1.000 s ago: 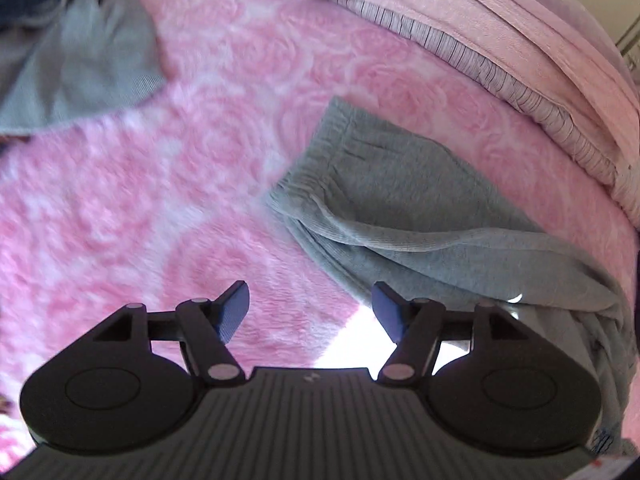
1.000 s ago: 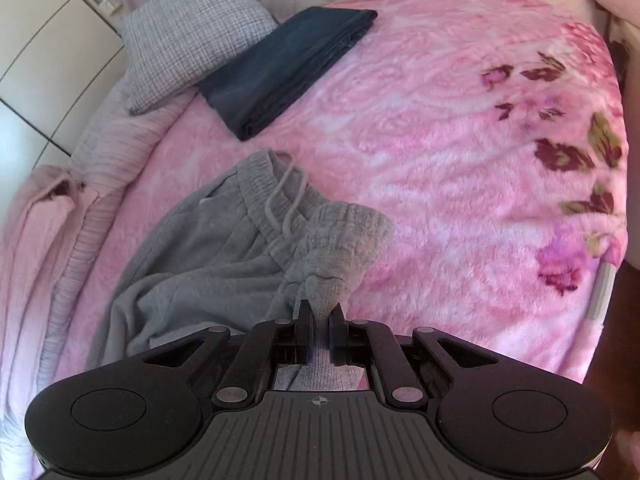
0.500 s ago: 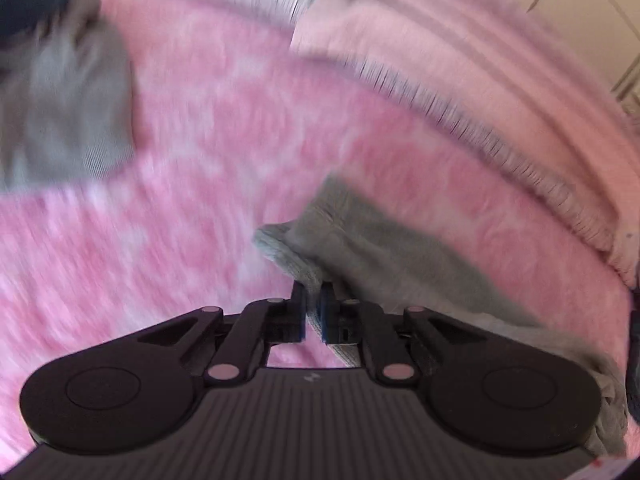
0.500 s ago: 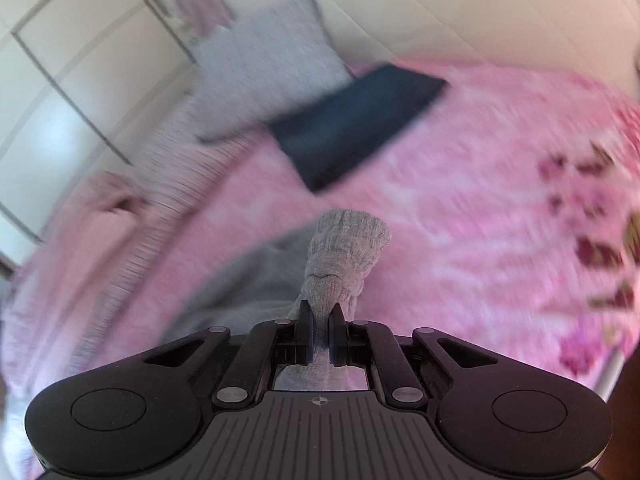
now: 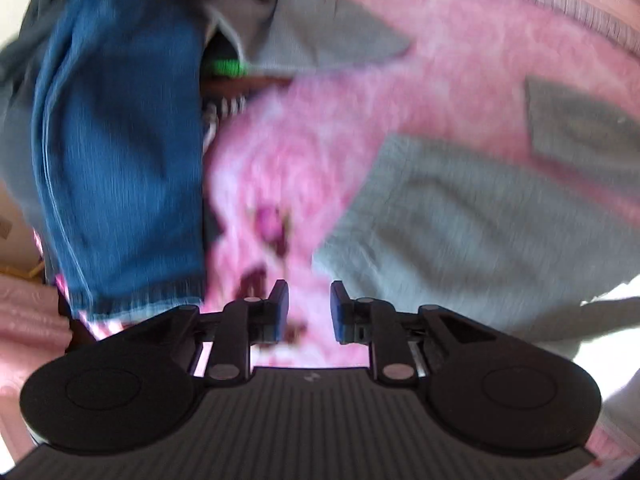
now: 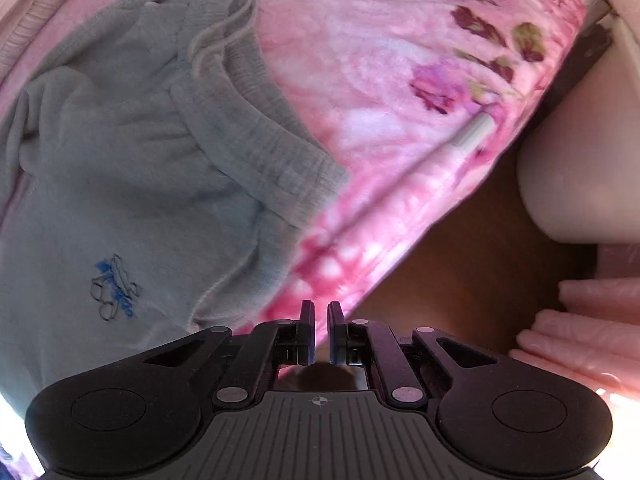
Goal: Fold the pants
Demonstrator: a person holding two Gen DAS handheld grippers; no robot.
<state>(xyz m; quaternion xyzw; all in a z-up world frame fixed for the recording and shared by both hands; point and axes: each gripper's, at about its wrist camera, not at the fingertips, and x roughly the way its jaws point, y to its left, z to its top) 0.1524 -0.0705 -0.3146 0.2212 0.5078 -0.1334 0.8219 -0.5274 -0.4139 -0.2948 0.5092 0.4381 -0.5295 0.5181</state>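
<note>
**Operator:** I am looking down at the grey pants [image 6: 132,168] lying on the pink flowered blanket [image 6: 384,64]. From the right wrist view they are spreading to the left of the right gripper [image 6: 319,334] and beyond it, with the ribbed waistband [image 6: 256,120] running from the far end down towards the near right, and a small blue logo [image 6: 114,292] showing near the gripper's left side.

**Colleague:** Is that gripper holding them?

**Operator:** No. Its jaws are standing a narrow slit apart with nothing between them, hanging over the blanket's near edge, just right of the pants.

**Colleague:** And the other one?

**Operator:** The left gripper [image 5: 309,310] is hovering over bare blanket [image 5: 460,60]; its jaws have just been opening and are showing a clear gap with no cloth in it. The grey pants [image 5: 460,220] are lying to its right and beyond, close but not touching the pads.

**Colleague:** How many garments are you counting?

**Operator:** One pair of grey pants spread out, one blue garment [image 5: 120,140] hanging at the left of the left wrist view, and one more grey piece [image 5: 320,28] at the far side; that view is blurring, so I cannot tell what it is. Two grippers, both empty.
</note>
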